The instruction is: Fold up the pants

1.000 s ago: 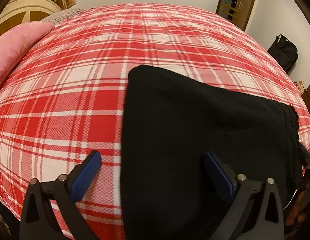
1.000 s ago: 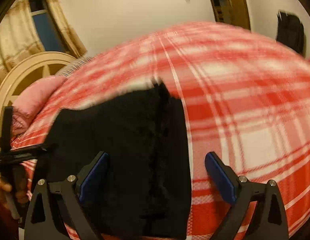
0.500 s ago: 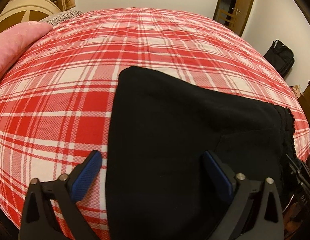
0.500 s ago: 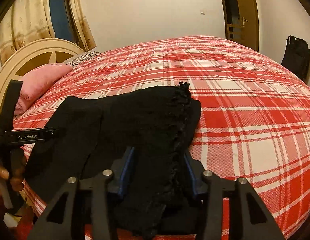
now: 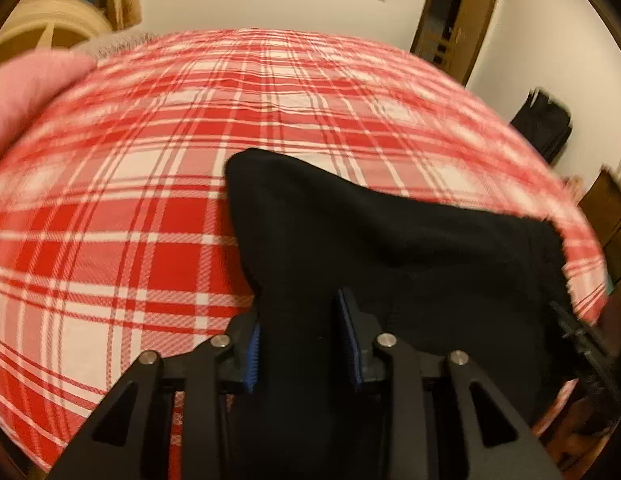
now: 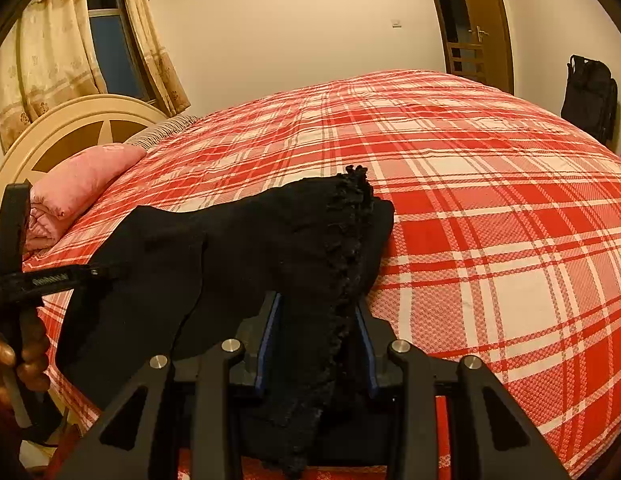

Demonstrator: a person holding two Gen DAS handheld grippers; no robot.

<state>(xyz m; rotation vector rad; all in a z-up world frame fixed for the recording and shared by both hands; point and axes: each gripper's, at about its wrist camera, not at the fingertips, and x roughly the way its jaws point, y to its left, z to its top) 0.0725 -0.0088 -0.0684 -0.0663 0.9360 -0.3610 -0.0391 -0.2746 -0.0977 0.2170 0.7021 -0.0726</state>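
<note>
1. Bed (image 6: 490, 208) fills both views, covered by a red and white plaid sheet; every place below is given from it.
2. Headboard (image 6: 66, 128), cream and arched, stands at the bed's far left end, with a curtained window (image 6: 110, 52) on the wall behind it.
3. Door (image 6: 476, 28), brown, is in the wall past the bed's far side, and a black bag (image 6: 590, 96) leans on the wall beyond the bed's right end.
4. Pants (image 6: 246, 248), black, lie on the bed's near edge, their frilled hem (image 6: 350, 216) towards the right and their other end towards the headboard side; both near corners are bunched and raised off the sheet.
5. Pillow (image 6: 82, 180), pink, lies on the bed just before the headboard, apart from the pants.
6. Left gripper (image 5: 302, 336) is at the bed's near edge; its jaws have just been closing and its blue pads (image 5: 252, 354) now pinch a fold of the pants. In the right wrist view it shows at the far left, held by a hand (image 6: 14, 364).
7. Right gripper (image 6: 318, 332) is also at the near edge; its jaws have just been closing and now clamp the frilled end of the pants between them.
</note>
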